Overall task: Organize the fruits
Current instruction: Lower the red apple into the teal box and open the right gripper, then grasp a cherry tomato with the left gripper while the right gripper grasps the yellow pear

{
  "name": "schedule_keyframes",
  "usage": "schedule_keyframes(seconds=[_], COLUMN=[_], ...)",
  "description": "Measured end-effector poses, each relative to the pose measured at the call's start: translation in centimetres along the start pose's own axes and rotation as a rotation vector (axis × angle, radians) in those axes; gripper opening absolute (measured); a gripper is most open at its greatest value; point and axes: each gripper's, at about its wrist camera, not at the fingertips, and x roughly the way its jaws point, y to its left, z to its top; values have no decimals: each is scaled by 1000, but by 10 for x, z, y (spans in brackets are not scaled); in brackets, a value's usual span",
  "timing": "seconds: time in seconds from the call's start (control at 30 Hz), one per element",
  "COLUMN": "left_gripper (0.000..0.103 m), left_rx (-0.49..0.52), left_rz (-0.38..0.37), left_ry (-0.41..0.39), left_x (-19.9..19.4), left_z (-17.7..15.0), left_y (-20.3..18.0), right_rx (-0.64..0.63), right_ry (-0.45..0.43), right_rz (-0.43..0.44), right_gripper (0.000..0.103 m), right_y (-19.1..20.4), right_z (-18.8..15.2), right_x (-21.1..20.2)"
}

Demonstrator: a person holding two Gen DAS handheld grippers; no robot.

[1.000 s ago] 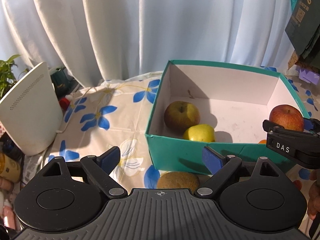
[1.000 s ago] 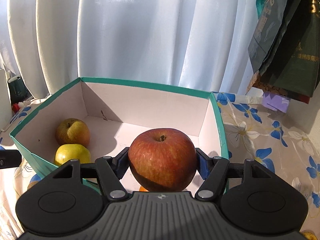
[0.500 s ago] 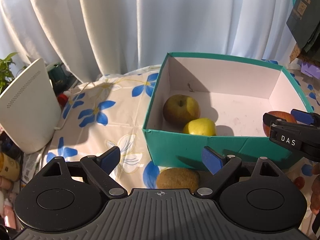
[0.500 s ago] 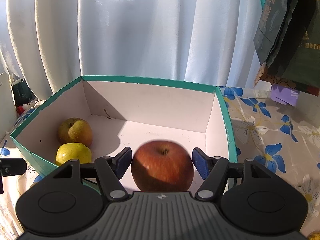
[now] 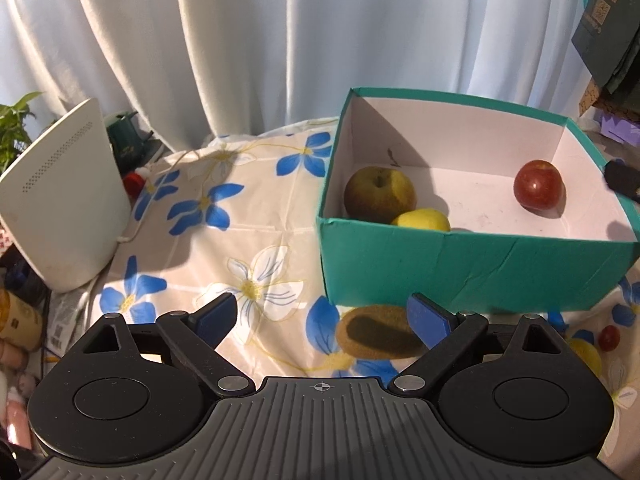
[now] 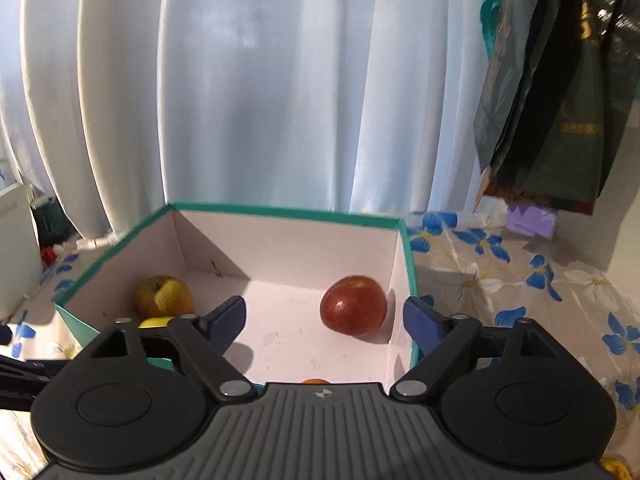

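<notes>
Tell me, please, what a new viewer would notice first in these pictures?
The teal box on the flowered cloth draws the eye first, with a red apple alone near its right wall. Just outside the box, a brown kiwi lies between the open left gripper's blue fingers.

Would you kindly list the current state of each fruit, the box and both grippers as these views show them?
teal box: open-topped, upright on the flowered cloth.
red apple: inside the box near its right wall, released.
brownish apple: inside the box, left corner.
yellow fruit: inside the box, touching the brownish apple.
kiwi: outside on the cloth, before the box.
left gripper: open, empty, kiwi just ahead.
right gripper: jaws opening, nothing between them.
</notes>
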Motion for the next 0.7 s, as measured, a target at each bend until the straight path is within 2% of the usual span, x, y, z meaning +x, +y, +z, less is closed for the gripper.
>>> schedule_keyframes(seconds=[0.1,0.17,0.33,0.43,0.7], left_gripper=[96,96,94,86,75], left_rx=[18,40,89,128,209], left_rz=[-16,-26,-70,-110,-172], left_ry=[-9,-10,-9,3,48], left_x=[-2,-3,-5,-6,-3], left_z=[-18,-30,-57,-69,-88], left_y=[5,6,5,3,-5], right_rx=[7,8,-4,26,111], right_ry=[-147,-221,-124,-85,-37], right_rz=[23,38,69,46,1], right_gripper=[103,103,103,103,103], right_y=[3,7,18,18,15], right_z=[-4,-13,-35,-43,-52], right_x=[-51,-78,-97,-102,-108])
